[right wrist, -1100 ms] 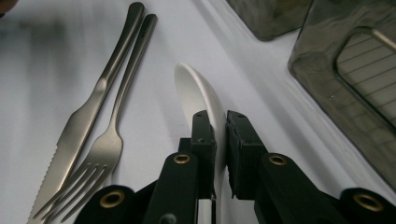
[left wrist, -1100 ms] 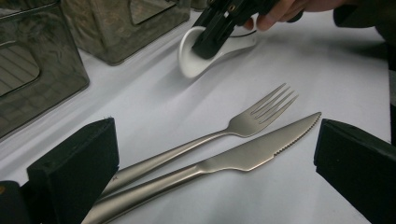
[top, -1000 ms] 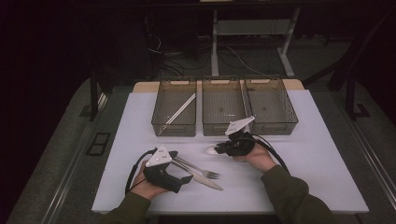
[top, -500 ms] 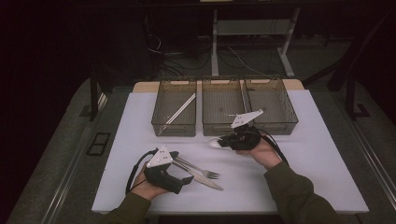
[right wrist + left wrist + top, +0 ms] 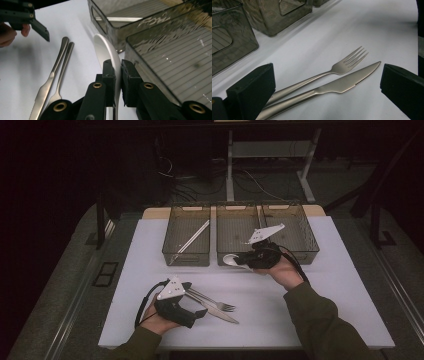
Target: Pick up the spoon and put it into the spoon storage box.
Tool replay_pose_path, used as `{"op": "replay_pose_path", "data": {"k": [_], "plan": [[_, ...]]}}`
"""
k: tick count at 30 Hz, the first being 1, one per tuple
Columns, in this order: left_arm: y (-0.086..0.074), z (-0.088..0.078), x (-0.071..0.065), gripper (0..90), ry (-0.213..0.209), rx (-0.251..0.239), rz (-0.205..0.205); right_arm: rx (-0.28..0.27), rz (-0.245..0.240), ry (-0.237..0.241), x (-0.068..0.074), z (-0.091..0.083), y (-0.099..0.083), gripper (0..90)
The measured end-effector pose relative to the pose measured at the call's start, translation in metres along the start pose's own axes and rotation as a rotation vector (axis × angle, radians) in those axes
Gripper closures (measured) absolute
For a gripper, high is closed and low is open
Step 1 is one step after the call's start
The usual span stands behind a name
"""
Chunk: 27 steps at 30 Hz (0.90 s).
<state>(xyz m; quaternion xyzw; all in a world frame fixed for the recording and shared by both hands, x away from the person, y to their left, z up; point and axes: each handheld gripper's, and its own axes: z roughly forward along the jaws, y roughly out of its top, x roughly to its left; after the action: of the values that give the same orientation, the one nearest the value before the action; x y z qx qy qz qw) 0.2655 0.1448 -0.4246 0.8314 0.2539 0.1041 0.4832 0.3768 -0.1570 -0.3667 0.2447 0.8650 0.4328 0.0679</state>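
Sorting cutlery: right gripper clamps a white spoon, next over the middle bin; left gripper gapes around fork and knife.

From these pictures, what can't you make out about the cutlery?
- White spoon: handle hidden between the right tool's jaws, right gripper view.
- Fork and knife: handle ends hidden behind the left tool's black jaw, left gripper view.
- Utensil in the left bin: too small to identify, high view.
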Motion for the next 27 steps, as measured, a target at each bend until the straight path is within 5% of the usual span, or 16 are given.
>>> {"op": "replay_pose_path", "data": {"k": [15, 27], "plan": [[0.000, -0.001, 0.001, 0.0, -0.003, 0.001, 0.003, -0.038, 0.002, -0.048, -0.021, -0.007, 0.030, 82.0], [0.000, -0.001, 0.000, 0.0, -0.004, -0.004, 0.009, -0.041, 0.038, -0.098, -0.045, 0.009, 0.049, 82.0]]}}
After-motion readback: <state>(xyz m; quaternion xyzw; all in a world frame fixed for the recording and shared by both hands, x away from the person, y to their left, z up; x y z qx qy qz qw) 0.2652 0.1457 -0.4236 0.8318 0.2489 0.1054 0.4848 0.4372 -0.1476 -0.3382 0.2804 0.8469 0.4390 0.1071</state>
